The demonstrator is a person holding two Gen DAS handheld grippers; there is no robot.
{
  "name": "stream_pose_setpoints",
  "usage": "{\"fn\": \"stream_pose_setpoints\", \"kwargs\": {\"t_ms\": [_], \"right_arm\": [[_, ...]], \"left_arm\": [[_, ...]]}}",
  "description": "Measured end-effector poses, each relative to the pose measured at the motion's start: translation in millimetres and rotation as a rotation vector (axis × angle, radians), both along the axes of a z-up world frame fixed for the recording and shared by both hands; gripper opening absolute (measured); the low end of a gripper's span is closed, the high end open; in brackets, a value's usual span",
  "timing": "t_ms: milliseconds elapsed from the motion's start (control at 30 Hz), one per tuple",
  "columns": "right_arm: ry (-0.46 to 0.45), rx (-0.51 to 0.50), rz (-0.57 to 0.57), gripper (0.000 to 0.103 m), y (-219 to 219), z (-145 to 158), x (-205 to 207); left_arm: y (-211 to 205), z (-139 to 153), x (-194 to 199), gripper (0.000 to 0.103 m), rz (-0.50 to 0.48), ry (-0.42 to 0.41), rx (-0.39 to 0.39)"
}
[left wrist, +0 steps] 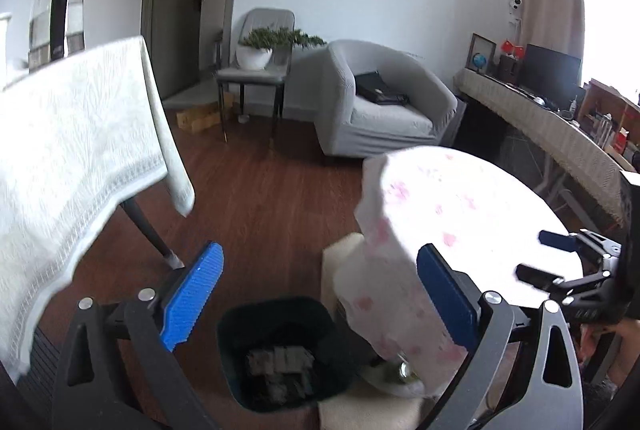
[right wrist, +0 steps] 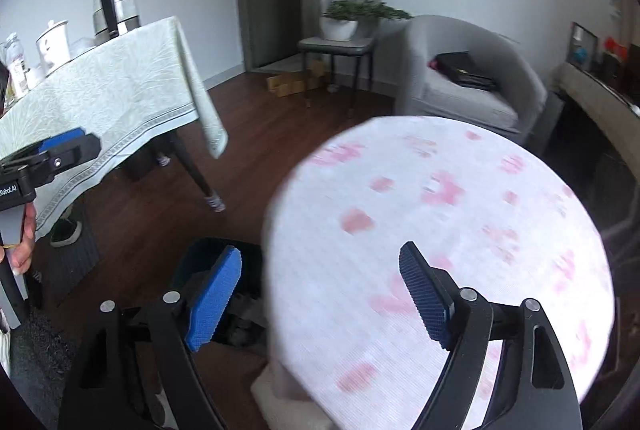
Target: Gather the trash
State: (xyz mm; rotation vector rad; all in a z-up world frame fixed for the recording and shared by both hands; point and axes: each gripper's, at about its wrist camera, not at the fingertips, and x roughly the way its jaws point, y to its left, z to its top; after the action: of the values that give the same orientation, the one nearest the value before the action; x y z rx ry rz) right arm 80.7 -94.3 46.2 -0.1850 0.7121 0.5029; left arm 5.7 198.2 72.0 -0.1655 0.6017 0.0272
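Observation:
A dark trash bin (left wrist: 280, 350) stands on the wood floor below my left gripper (left wrist: 320, 294), with crumpled grey trash (left wrist: 280, 370) inside. My left gripper is open and empty, above the bin. The bin also shows in the right wrist view (right wrist: 224, 294), partly hidden behind my left finger. My right gripper (right wrist: 320, 294) is open and empty, hovering over the edge of a round table with a white cloth with pink flowers (right wrist: 440, 230). In the left wrist view the right gripper (left wrist: 560, 262) shows over that table (left wrist: 460, 205).
A table with a pale green cloth (right wrist: 112, 89) stands at the left, holding a kettle (right wrist: 114, 3) and cups. A grey armchair (left wrist: 384, 101), a chair with a plant (left wrist: 260, 49), and a long side desk (left wrist: 540, 117) stand behind. A cream cushion (left wrist: 340, 270) sits beside the bin.

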Motion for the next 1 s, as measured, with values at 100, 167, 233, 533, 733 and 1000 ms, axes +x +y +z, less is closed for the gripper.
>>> {"fn": "stream_pose_setpoints", "kwargs": {"t_ms": [100,167,233,533,733,1000], "right_arm": [[-0.004,0.003,-0.075,0.091,-39.3,-3.7,-15.7],[-0.005,0.003,-0.128,0.092,-66.1,-6.1,-27.0],[-0.010,-0.002,-0.166,0.093,-86.8,-6.3,-33.9],[-0.052,0.055,-0.253,0.098,-151.4,-0.1,-66.3],[-0.050,0.074,-0.278,0.099,-175.0,-8.3,-87.7],[-0.069,0.084,-0.244,0.099,-175.5,-13.2,-100.5]], "left_arm": [[-11.2,-5.3,-12.8,0.099,-0.012,0.019,0.010],[-23.0,-6.4,-24.5,0.099,-0.015,0.006,0.047],[-34.9,-7.8,-33.0,0.099,-0.046,0.006,0.061],[-64.8,-21.0,-53.9,0.099,-0.045,0.020,0.100],[-69.6,-32.8,-63.1,0.100,-0.020,0.023,0.123],[-66.2,-47.9,-73.7,0.100,0.022,0.040,0.120]]}}
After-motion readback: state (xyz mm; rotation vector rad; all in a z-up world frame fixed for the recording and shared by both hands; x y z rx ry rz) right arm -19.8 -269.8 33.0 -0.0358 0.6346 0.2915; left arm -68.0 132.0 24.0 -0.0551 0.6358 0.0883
